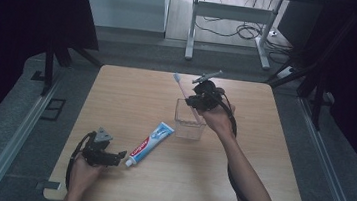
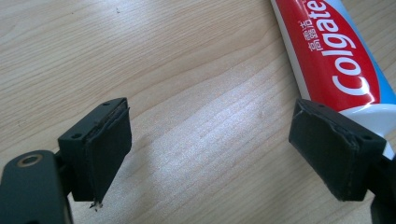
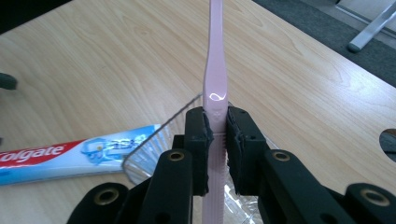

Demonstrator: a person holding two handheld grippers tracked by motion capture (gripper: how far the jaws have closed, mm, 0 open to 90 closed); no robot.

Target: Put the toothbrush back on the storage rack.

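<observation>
Left gripper (image 1: 119, 153) at near left, jaws spread wide, nothing between | toothpaste tube (image 1: 150, 144) red, white and blue, flat just right of it | right gripper (image 3: 217, 135) jaws clamped on pink toothbrush (image 3: 215, 70), tilted in clear cup (image 1: 188, 125) mid-tabletop | tabletop (image 1: 261, 154) pale wood | grey floor, cables beyond.
</observation>
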